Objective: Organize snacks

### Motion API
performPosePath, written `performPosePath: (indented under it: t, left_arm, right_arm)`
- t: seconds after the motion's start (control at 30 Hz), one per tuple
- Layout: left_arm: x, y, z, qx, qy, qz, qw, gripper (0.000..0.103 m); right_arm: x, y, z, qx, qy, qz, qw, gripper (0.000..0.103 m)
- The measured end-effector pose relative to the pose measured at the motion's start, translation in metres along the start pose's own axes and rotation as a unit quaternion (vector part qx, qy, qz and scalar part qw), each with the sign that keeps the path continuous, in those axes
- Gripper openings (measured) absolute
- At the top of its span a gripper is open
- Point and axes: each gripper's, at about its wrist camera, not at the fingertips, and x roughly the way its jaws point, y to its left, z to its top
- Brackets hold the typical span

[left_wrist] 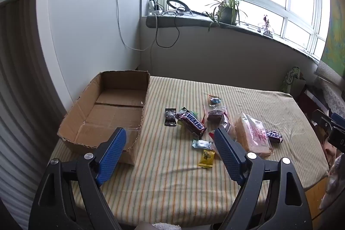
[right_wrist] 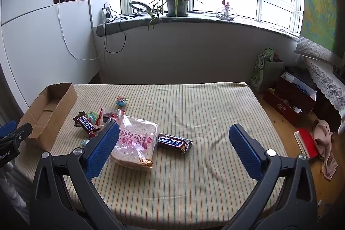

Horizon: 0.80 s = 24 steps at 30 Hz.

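Hovering over the near edge of the striped tabletop (left_wrist: 172, 186), the left gripper (left_wrist: 170, 141) has its blue pads spread wide apart and holds nothing. Just beyond and between its fingers lie a yellow candy (left_wrist: 206, 158) and a pale blue candy (left_wrist: 201, 144), both flat on the cloth. Its right finger partly covers the bagged bread slice (left_wrist: 253, 137), which lies just past that tip. Its left fingertip overlaps the near corner of the open cardboard box (left_wrist: 107, 113), which sits along the table's left edge.

Farther in, the Snickers bar (left_wrist: 190, 123) lies at a slant, with a small black packet (left_wrist: 170, 117) to its left and a dark cake in clear wrap (left_wrist: 215, 115) to its right. A small round sweet (left_wrist: 214, 99) lies beyond those.

The right gripper (right_wrist: 173, 139) is likewise splayed open and empty above the near edge. The bread slice (right_wrist: 135, 143) touches nothing of it but lies just beside its left finger, and a dark chocolate bar (right_wrist: 174, 143) rests between the fingers, slightly ahead of them.

A potted plant (right_wrist: 176, 4) stands on the windowsill beyond.
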Motion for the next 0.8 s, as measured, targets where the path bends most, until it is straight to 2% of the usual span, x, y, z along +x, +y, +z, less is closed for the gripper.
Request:
performPosePath:
  t: [0.03, 0.8]
  left_arm:
    - [0.0007, 0.0005, 0.0002, -0.007, 0.011, -0.004, 0.9999, 0.084]
    - [-0.0023, -0.0034, 0.0007, -0.001, 0.005, -0.010, 0.9999, 0.084]
  right_arm:
    - [0.0000, -0.0005, -0.0004, 0.001, -0.002, 0.000, 1.000, 0.103]
    - [-0.0022, 0.0000, 0.0032, 0.002, -0.013, -0.007, 1.000, 0.103]
